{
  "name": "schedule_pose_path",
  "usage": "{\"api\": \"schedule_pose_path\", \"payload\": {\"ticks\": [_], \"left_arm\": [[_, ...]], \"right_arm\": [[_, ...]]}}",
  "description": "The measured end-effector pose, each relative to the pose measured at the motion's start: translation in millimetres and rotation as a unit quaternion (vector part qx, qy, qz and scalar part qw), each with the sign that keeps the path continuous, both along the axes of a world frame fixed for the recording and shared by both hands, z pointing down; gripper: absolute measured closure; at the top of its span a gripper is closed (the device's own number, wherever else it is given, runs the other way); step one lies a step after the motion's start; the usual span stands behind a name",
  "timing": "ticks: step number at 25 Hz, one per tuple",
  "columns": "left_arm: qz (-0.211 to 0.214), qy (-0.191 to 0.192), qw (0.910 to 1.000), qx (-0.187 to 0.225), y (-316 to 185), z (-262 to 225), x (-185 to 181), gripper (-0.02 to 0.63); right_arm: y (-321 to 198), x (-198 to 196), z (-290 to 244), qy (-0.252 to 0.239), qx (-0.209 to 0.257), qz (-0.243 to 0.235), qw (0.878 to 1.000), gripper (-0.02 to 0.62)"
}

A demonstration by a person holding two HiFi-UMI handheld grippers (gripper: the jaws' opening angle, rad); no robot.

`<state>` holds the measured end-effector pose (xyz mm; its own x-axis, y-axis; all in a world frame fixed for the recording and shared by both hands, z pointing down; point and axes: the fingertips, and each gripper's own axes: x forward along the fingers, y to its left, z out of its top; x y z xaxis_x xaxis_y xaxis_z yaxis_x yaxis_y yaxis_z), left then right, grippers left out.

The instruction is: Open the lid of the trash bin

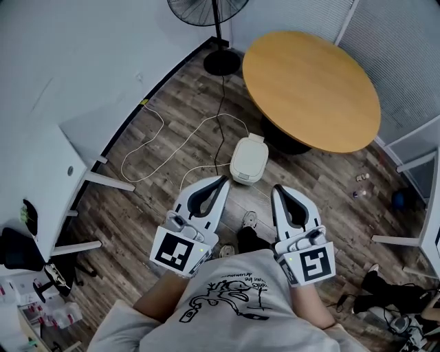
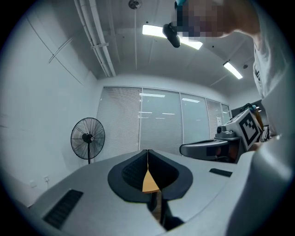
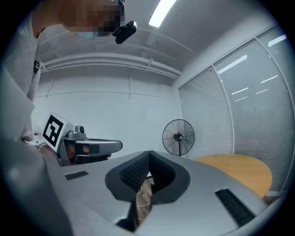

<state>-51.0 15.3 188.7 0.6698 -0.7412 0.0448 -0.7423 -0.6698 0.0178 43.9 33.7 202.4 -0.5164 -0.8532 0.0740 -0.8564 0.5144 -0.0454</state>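
your left gripper point(image 1: 223, 181) and right gripper point(image 1: 277, 188) both pinched together on nothing, one white trash bin point(image 1: 243, 173) on the floor point(image 1: 180, 103) just ahead, lid point(image 1: 250, 152) down, beside one round table point(image 1: 309, 89), one fan point(image 1: 206, 10)

The trash bin point(image 1: 248, 159) stood on the floor point(image 1: 180, 96) before both grippers, beside the round table point(image 1: 311, 81); the fan point(image 1: 221, 62) stood behind it.

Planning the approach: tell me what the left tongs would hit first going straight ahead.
Probably the round wooden table, seen beyond the shut left tongs; they seem aimed above the trash bin, though depth is unclear.
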Motion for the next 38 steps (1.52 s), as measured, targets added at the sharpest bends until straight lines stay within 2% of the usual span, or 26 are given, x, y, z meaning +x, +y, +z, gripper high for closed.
{"api": "schedule_pose_path", "payload": {"ticks": [7, 14, 28, 38], "left_arm": [[-0.009, -0.009, 0.9999, -0.002, -54, -1, 31, 0.586], [-0.019, -0.015, 0.9997, 0.002, -89, 8, 45, 0.584], [0.002, -0.019, 0.9997, -0.017, -149, 18, 28, 0.586], [0.015, -0.036, 0.9964, -0.076, -179, 77, 17, 0.586]], "right_arm": [[-57, 34, -2, -0.003, 0.001, -0.009, 1.0, 0.591], [-90, 50, 9, -0.001, -0.001, -0.018, 1.0, 0.591], [-156, 23, 13, 0.018, -0.009, -0.014, 1.0, 0.591], [-184, 15, 67, 0.04, -0.048, -0.001, 0.998, 0.591]]}}
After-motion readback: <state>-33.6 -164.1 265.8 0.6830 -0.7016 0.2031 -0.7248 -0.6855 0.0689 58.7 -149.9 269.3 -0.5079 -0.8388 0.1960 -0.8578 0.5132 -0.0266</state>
